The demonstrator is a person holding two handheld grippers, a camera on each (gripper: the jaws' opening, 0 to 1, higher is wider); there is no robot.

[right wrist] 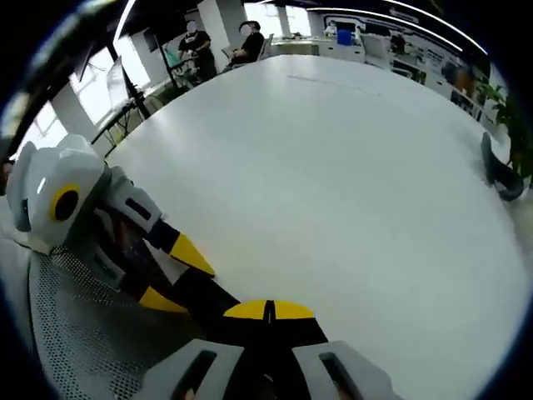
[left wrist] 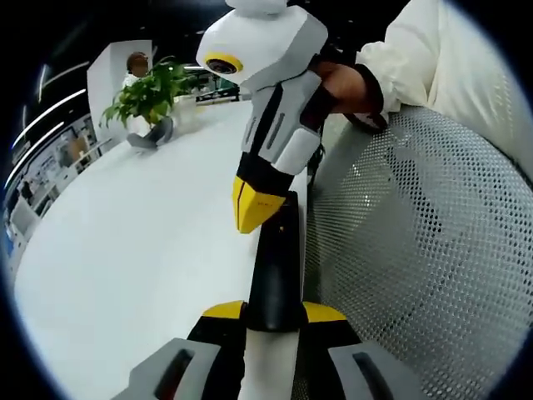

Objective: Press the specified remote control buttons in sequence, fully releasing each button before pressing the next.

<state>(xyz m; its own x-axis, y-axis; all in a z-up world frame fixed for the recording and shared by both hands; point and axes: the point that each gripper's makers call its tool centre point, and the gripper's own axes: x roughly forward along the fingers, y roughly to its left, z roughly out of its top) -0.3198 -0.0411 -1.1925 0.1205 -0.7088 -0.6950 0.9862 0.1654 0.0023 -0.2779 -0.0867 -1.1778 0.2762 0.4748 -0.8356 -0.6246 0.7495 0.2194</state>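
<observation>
A slim black remote [left wrist: 275, 267] lies lengthwise between the yellow-tipped jaws of my left gripper [left wrist: 275, 313], which is shut on its near end. My right gripper [left wrist: 248, 208] comes down from above in the left gripper view, its yellow tips closed together and touching the remote's far part. In the right gripper view my right gripper [right wrist: 268, 311] shows shut, its tips resting on the remote [right wrist: 212, 293]. There the left gripper [right wrist: 176, 279] comes in from the left, clamped around the remote. The buttons are hidden.
A wide white table [left wrist: 141, 250] stretches ahead. A white mesh chair back [left wrist: 416, 250] sits close on the right, with a person's white sleeve [left wrist: 416, 58] above it. A potted plant [left wrist: 150, 92] stands at the far edge. People [right wrist: 248, 42] sit at the far end.
</observation>
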